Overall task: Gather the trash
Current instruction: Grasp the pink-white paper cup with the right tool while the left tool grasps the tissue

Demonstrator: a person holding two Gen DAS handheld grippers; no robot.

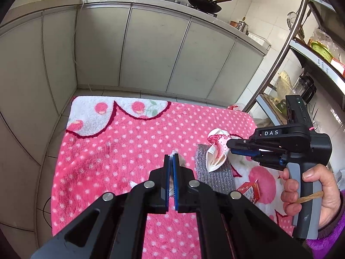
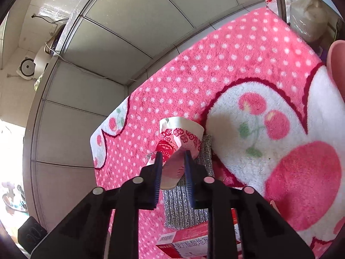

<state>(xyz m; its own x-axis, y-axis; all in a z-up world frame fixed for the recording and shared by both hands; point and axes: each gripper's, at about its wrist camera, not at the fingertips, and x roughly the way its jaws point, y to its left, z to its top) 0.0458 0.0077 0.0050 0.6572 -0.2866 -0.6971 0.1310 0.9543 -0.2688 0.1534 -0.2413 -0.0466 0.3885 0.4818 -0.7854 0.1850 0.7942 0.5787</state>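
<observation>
The crumpled white paper cup with red flower print (image 2: 180,142) lies tilted on the pink dotted rug (image 2: 215,69), over a grey foam sheet (image 2: 185,211) near its edge, clamped crosswise by the right gripper (image 2: 173,161); the left gripper (image 1: 171,161) pinches white tissue (image 1: 182,159).

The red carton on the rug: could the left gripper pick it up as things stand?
Probably not yet. The left gripper is shut on a white scrap, so it has no free jaws. The red carton itself lies uncovered on the rug.
</observation>
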